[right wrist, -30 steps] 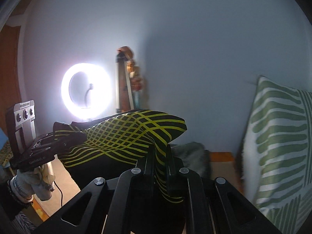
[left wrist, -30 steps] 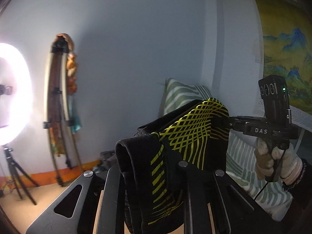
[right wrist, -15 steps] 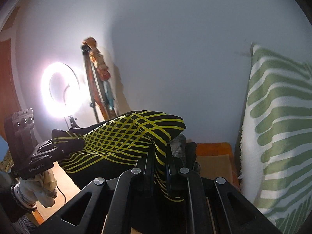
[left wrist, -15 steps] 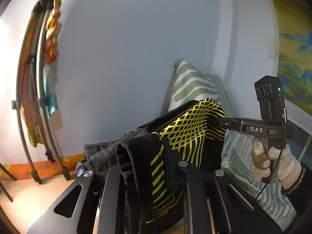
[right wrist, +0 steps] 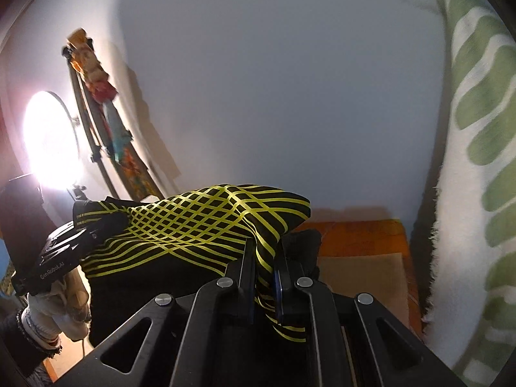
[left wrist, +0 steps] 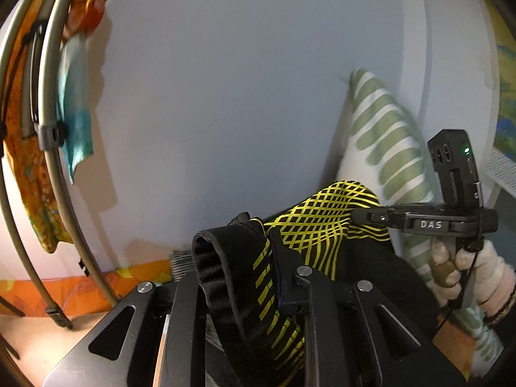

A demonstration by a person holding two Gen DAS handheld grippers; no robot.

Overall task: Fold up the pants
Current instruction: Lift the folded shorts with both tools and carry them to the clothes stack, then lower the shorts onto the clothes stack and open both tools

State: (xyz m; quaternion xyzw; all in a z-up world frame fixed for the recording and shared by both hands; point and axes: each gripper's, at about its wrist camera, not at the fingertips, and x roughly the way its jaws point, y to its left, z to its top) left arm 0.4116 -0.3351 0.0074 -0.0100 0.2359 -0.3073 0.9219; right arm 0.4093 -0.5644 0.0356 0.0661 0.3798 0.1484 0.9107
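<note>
The pants [left wrist: 322,222] are black with a yellow lattice print and hang in the air between both grippers. My left gripper [left wrist: 251,258] is shut on the bunched black waistband end. My right gripper [right wrist: 266,251] is shut on a fold of the printed cloth [right wrist: 206,219]. In the left wrist view the right gripper [left wrist: 364,216] shows at the right, pinching the fabric, held by a gloved hand [left wrist: 467,271]. In the right wrist view the left gripper [right wrist: 103,225] shows at the left, clamped on the other end. The lower part of the pants is hidden.
A green-and-white striped pillow [left wrist: 383,142] leans against the white wall [left wrist: 225,96]; it also shows in the right wrist view [right wrist: 477,161]. A hoop stand with colourful cloth [left wrist: 48,129] stands at left. A bright ring light [right wrist: 51,142] glares. An orange surface [right wrist: 361,238] lies below.
Both grippers have swung right and closer to the wall and pillow, still holding the pants. The ring light has left the left wrist view; the hoop stand looms larger.
</note>
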